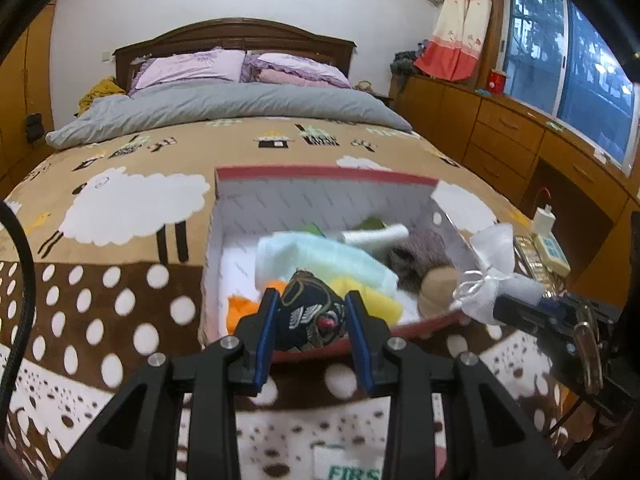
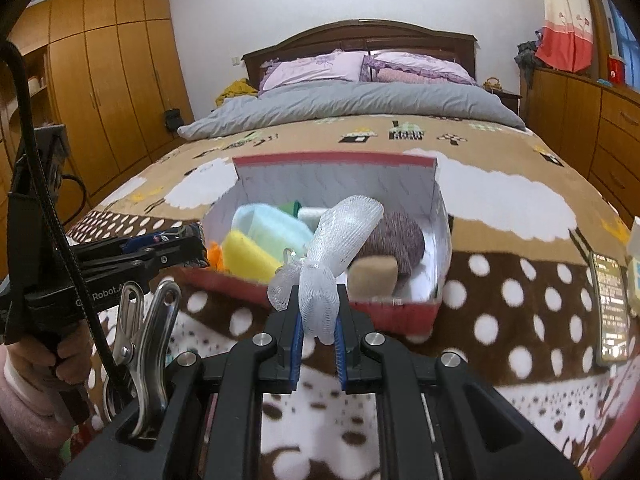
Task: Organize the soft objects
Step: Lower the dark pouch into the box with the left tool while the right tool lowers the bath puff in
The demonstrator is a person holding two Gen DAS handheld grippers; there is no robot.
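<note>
left gripper [image 1: 312, 312] clamped on a dark embroidered pouch [image 1: 310, 316], blue pads [image 1: 269, 320] pressing its two sides; pouch held above the near rim of the red-edged box [image 1: 320, 174], overlapping the orange cloth [image 1: 240, 312] and yellow cloth [image 1: 370, 296] inside. right gripper [image 2: 318, 316] pinched nearly shut on a white mesh bag [image 2: 332, 256], tied neck just above the pads, upper part fanning up in front of the box; same bag seen in the left view at the box's right near corner [image 1: 488, 268]. box sitting open on the sheep-print blanket [image 1: 120, 208], white lining, flap raised at the back. inside: pale blue sponge cloth [image 2: 268, 224], yellow cloth beside it at the near left, white roll [image 1: 376, 236] toward the back, mauve knitted piece [image 2: 396, 240] at the right, tan sponge block [image 2: 372, 276] at the near right corner, green scrap [image 1: 372, 222] at the rear, partly hidden. phone [image 2: 610, 304] lying on the blanket well right of the box. hand [image 2: 48, 360] gripping the left tool's handle at the left edge of the right view
</note>
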